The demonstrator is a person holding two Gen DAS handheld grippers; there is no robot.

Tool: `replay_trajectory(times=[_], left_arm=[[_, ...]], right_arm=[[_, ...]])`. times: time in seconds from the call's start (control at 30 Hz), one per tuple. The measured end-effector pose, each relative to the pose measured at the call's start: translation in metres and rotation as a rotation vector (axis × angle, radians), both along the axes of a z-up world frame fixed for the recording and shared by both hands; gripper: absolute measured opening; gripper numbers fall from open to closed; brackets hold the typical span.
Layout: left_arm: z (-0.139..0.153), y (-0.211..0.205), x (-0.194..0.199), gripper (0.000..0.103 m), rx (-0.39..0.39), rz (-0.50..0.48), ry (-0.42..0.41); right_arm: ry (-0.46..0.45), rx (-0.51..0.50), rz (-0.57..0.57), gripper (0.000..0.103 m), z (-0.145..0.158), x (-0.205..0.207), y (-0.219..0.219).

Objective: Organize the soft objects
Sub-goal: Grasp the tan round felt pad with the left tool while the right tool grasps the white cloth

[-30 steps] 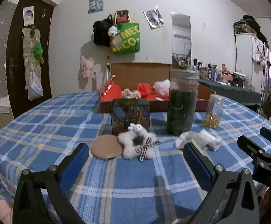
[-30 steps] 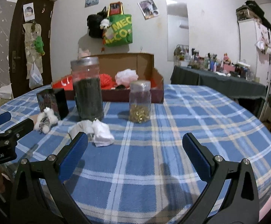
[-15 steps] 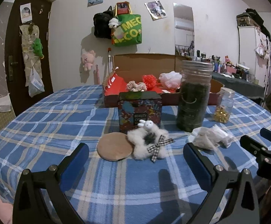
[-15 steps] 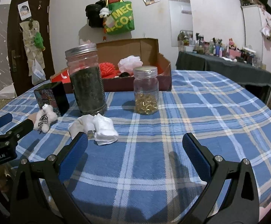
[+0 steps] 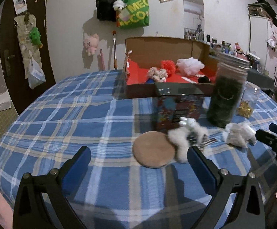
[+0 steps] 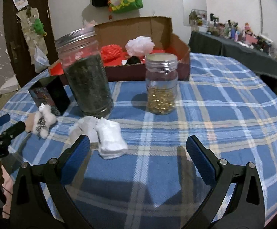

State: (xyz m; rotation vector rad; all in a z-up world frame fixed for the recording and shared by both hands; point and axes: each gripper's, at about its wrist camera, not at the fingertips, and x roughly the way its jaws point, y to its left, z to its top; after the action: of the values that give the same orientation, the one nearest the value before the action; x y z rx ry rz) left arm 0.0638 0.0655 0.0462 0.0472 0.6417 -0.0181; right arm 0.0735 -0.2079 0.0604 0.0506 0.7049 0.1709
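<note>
A round tan powder puff (image 5: 153, 151) lies on the blue plaid tablecloth, touching a fluffy white scrunchie (image 5: 189, 140) with a checked bow. My left gripper (image 5: 138, 164) is open just in front of them, the puff between its fingers. White crumpled socks (image 6: 107, 135) lie near my right gripper (image 6: 138, 152), which is open, its left finger beside them. In the left wrist view the socks (image 5: 237, 134) sit at right. Behind stands a cardboard box (image 5: 157, 89) with red, white and pink soft items inside.
A tall jar of dark contents (image 6: 85, 82), a small jar of gold beads (image 6: 161, 84) and a dark printed tin (image 5: 178, 108) stand between the soft things and the box. The right gripper's tip (image 5: 271, 137) shows at the left view's right edge.
Both grippers have moved forward and lower toward the table. The left one has swung left, so the puff and scrunchie now sit right of centre. Both stay open.
</note>
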Motion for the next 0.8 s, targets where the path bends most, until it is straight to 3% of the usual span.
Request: replay_trajectory(times=[0.1, 0.2, 0.27, 0.37, 0.4, 0.47, 0.5, 0.53, 0.57, 0.8], left_arm=[[-0.004, 0.004, 0.008, 0.1, 0.016, -0.026, 0.038], [-0.01, 0.001, 0.015, 0.09, 0.045, -0.055, 0.081], [-0.012, -0.001, 0.02, 0.085, 0.038, -0.086, 0.098], [-0.012, -0.004, 0.025, 0.07, 0.005, -0.135, 0.114], [-0.013, -0.004, 0.027, 0.064, -0.014, -0.157, 0.122], [-0.014, -0.005, 0.028, 0.039, -0.063, -0.194, 0.127], [-0.014, -0.006, 0.027, 0.037, -0.068, -0.193, 0.122], [-0.013, -0.008, 0.025, 0.027, -0.071, -0.195, 0.119], [-0.012, -0.009, 0.023, 0.009, -0.083, -0.201, 0.113], [0.0, -0.009, 0.002, 0.01, -0.122, -0.178, 0.062]], right_arm=[[0.02, -0.013, 0.02, 0.091, 0.001, 0.007, 0.004], [0.026, -0.016, 0.039, 0.078, 0.0, 0.01, 0.008], [0.041, 0.009, 0.066, 0.052, -0.003, 0.014, 0.009], [0.071, 0.032, 0.106, 0.031, -0.008, 0.016, 0.011], [0.066, 0.04, 0.116, 0.029, -0.008, 0.017, 0.011], [0.056, 0.047, 0.139, 0.021, -0.007, 0.015, 0.012], [0.051, 0.048, 0.149, 0.021, -0.007, 0.014, 0.013], [0.044, 0.051, 0.155, 0.018, -0.006, 0.011, 0.014], [0.036, 0.058, 0.159, 0.018, -0.005, 0.009, 0.013], [-0.007, 0.065, 0.155, 0.018, 0.006, -0.001, 0.008]])
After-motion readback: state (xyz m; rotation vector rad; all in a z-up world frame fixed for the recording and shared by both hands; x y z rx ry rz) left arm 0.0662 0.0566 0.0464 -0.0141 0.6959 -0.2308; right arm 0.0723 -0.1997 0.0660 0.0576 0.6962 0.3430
